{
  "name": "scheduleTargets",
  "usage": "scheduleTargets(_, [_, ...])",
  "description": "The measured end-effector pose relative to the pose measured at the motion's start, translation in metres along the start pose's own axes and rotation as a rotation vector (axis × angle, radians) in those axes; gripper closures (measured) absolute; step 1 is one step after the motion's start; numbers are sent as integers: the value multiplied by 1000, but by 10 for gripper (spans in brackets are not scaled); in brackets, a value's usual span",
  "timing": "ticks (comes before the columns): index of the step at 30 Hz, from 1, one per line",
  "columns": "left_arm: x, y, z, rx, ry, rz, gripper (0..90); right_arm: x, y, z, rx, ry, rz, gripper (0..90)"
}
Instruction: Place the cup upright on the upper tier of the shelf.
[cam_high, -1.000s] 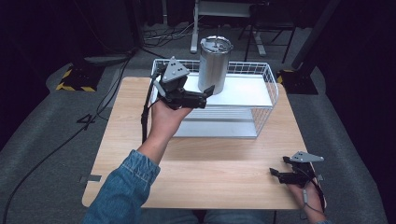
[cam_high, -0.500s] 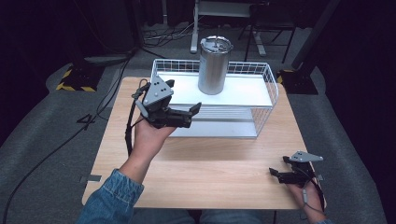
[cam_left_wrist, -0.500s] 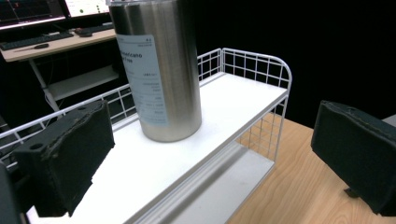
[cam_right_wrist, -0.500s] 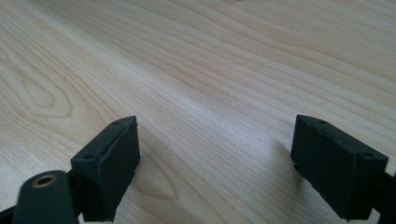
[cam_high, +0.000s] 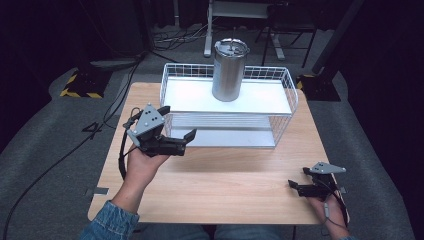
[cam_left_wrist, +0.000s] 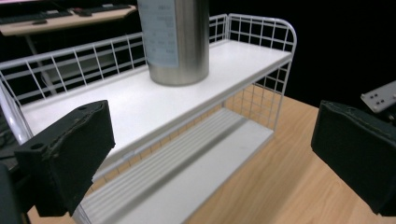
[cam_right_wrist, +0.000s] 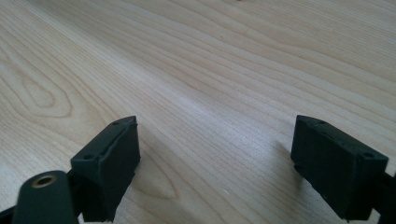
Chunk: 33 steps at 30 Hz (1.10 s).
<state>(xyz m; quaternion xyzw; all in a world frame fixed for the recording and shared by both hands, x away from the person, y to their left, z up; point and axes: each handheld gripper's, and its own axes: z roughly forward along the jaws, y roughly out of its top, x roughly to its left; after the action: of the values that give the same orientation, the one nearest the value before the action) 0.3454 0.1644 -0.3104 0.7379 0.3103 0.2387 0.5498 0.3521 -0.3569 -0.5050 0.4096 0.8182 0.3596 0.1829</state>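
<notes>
That tall brushed-steel tumbler (cam_high: 229, 71) looks heavy and slick, so we'd grab it mid-body; our left gripper (cam_high: 177, 141) and right gripper (cam_high: 298, 186) gape wide, empty.

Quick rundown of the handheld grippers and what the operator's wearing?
Both are black two-jaw units. The left gripper has a grey three-cornered plate on top and a black cable looping beside the wrist; its blocky pads have worn edges. The right gripper has the same grey plate; its pads show small screw holes. A blue denim sleeve covers the left forearm.
</notes>
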Motion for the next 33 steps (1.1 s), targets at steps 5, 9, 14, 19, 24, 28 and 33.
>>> scheduleTargets(5, [5, -22, -7, 26, -3, -5, 0, 0, 0, 0, 0, 0, 0, 159])
scheduleTargets(9, [8, -40, -10, 46, 8, -9, 1, 0, 0, 0, 0, 0, 0, 160])
scheduleTargets(14, [10, -62, -14, 83, 5, -8, 9, 0, 0, 0, 0, 0, 0, 159])
scheduleTargets(19, [11, -83, -16, 108, 33, -18, 9, 0, 0, 0, 0, 0, 0, 159])
scheduleTargets(24, [11, -100, -16, 146, 46, -23, 9, 0, 0, 0, 1, 0, 2, 159])
scheduleTargets(28, [10, -115, -15, 173, 61, -32, 10, 0, 0, 0, 1, 1, 3, 158])
scheduleTargets(33, [10, -135, -13, 207, 64, -78, 10, 0, 0, 0, 1, 1, 3, 158])
